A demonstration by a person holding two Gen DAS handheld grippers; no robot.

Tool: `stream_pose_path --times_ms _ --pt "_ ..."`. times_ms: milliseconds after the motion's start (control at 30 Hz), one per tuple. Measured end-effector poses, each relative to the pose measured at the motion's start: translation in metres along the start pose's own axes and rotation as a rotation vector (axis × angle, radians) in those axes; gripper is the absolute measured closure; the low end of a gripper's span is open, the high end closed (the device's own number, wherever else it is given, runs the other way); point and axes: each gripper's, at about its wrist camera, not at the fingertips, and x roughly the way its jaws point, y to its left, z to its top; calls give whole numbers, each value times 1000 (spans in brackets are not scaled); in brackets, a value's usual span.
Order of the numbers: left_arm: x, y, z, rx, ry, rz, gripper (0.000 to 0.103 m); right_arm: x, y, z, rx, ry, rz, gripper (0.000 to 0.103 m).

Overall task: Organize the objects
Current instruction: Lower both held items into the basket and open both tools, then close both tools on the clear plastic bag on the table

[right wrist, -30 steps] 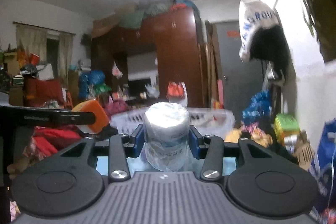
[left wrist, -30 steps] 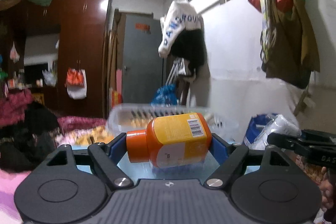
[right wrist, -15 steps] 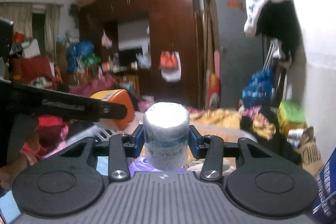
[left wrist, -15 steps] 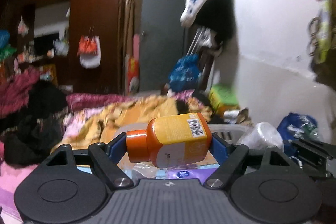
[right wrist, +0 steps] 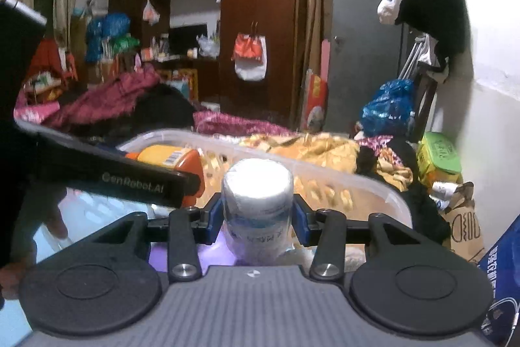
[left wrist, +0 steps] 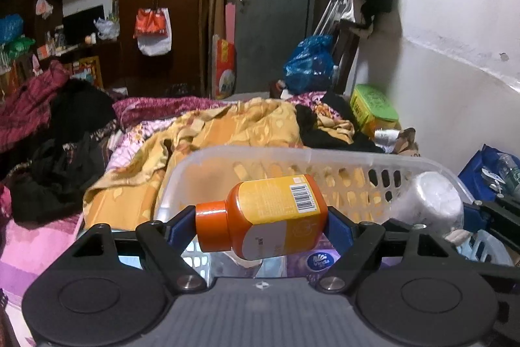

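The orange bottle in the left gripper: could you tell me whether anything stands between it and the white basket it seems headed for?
Nothing visible does. The orange bottle, lying sideways in the left gripper, hangs over the open white basket. A purple pack already lies inside below it. The right gripper holds a wrapped white bottle alongside, apart from it.

The orange bottle is glossy, smooth plastic with a paper-like printed label, and the basket behind it is translucent, milky plastic pierced with slots. The white jar wears a crinkled, shiny clear film over its pale body, while the fingers pressing it are matt blue pads on matt black plastic arms with bright metal screws. Beyond the basket, a yellow blanket looks like soft, faintly sheened cloth, and the wardrobe behind it is dark, polished wood.
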Motion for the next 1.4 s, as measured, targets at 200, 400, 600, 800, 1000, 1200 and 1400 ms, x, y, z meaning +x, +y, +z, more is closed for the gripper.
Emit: stream_pose_path --times_ms 200,400,600,800,1000,1200,1400 --pt "-2 -3 0 10 26 1 18 -1 1 -5 -16 5 -31 29" --pt "-23 -7 0 0 -77 10 13 -32 -7 0 4 -91 -36 4" --pt "-99 -5 -17 28 -245 -50 6 -94 -24 -8 85 -213 15 0" --pt "-162 15 -105 64 -295 -132 3 -163 -35 -81 163 -303 72 0" --pt "-170 25 -184 86 -253 -140 3 -173 -31 -173 262 -197 91 0" --pt "-145 15 -210 100 -172 -179 3 -151 -30 -185 322 -108 119 0" --pt "-127 5 -213 93 -135 -205 3 -140 -26 -195 309 -95 136 8"
